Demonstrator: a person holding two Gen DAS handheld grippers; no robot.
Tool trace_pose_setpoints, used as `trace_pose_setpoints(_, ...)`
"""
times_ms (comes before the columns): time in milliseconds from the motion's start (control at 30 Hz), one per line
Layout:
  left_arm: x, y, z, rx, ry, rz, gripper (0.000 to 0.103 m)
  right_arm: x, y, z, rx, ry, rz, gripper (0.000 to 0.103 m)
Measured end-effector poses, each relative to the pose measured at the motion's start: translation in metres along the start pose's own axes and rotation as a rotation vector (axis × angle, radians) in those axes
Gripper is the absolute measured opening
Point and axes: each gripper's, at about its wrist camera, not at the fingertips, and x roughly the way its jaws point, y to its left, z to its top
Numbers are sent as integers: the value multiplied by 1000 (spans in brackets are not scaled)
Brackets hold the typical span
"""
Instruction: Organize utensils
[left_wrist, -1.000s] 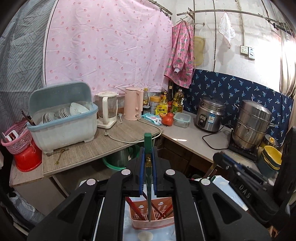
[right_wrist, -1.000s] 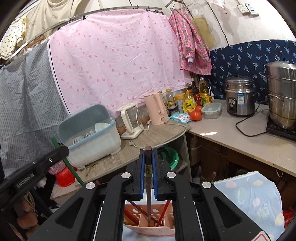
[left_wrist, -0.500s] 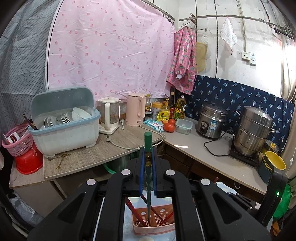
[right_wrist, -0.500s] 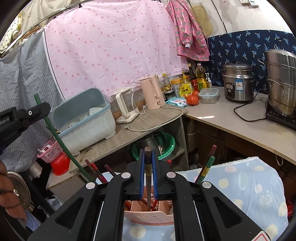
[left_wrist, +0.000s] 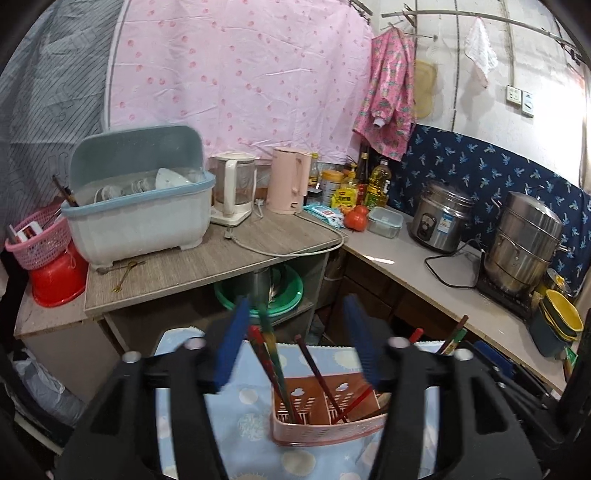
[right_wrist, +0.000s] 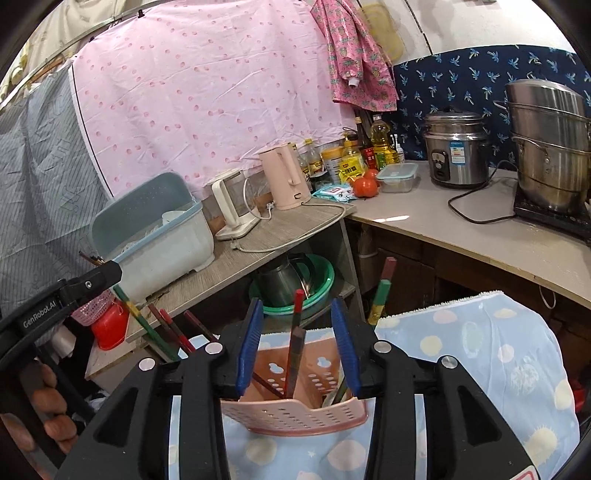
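- Chopsticks, long red and green lacquered sticks, stand near upright in the pink perforated plastic holder, tips down, tops leaning outward.
- Holder rests on the blue dotted cloth.
- Left tongs and right tongs: both spread, gripping nothing.

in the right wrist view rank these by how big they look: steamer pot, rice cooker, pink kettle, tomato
1. steamer pot, largest, though partly cut off at the frame edge
2. rice cooker
3. pink kettle, narrower than the cooker but standing farther back, so this order is unsure
4. tomato, clearly smallest
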Motion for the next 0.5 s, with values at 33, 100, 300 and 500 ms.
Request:
trace_pose_setpoints(33,-1,1,-3,-1,4,-2,55,-2,-1,-2,-1,-1,-3,40)
trace_pose_setpoints(100,0,3,-10,-4,18,0,55,-5,-1,-5,-3,2,-3,40)
trace_pose_setpoints(300,3,4,-32,0,70,13,55,-9,-3,-16,6,24,3,40)
trace_pose_setpoints(500,2,1,-50,11,103,19,55,-13,-3,-31,6,54,1,41)
